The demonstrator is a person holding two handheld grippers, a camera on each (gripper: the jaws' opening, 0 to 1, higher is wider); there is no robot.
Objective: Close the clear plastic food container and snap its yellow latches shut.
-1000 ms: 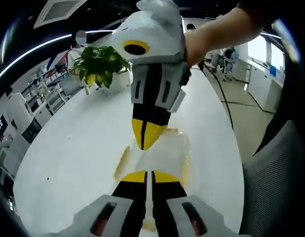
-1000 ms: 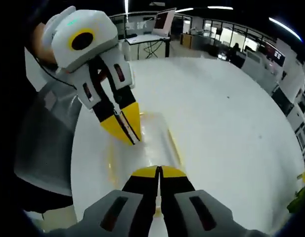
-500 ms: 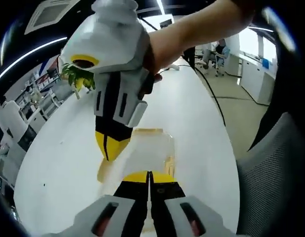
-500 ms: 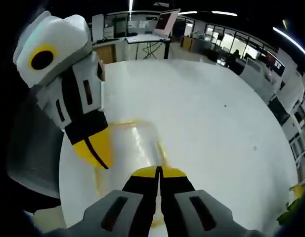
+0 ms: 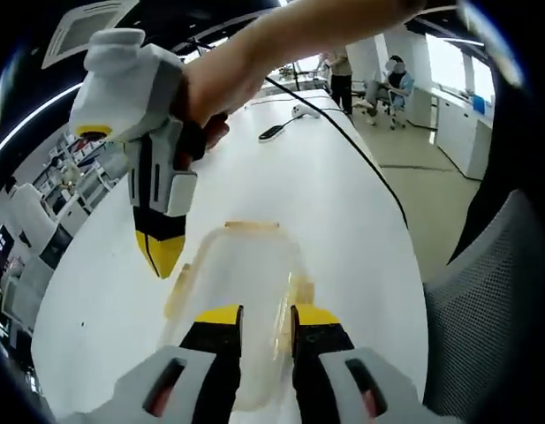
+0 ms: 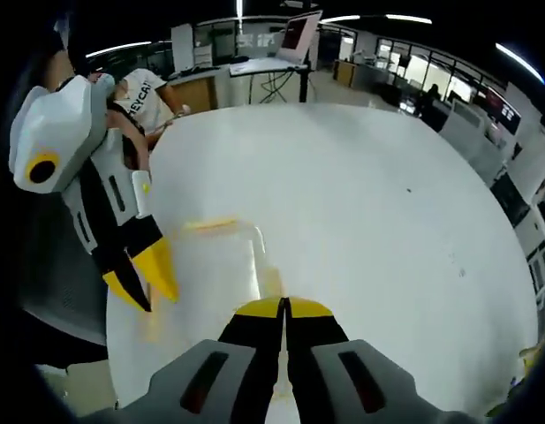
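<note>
Your left tongs (image 5: 261, 315) stand with jaws parted above the clear container (image 5: 241, 291) on the white desk (image 5: 343, 194); your right tongs (image 6: 284, 307) are pressed together over the container's near edge. The left gripper view shows a yellow latch (image 5: 300, 291) beside the container, a cable (image 5: 343, 141) beyond it and a grey chair (image 5: 484, 291). The right gripper view shows office desks and a monitor (image 6: 298, 31) far behind the container.

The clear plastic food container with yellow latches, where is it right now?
The clear plastic food container lies on the white table, just beyond the left tongs, near the edge by the grey chair.
</note>
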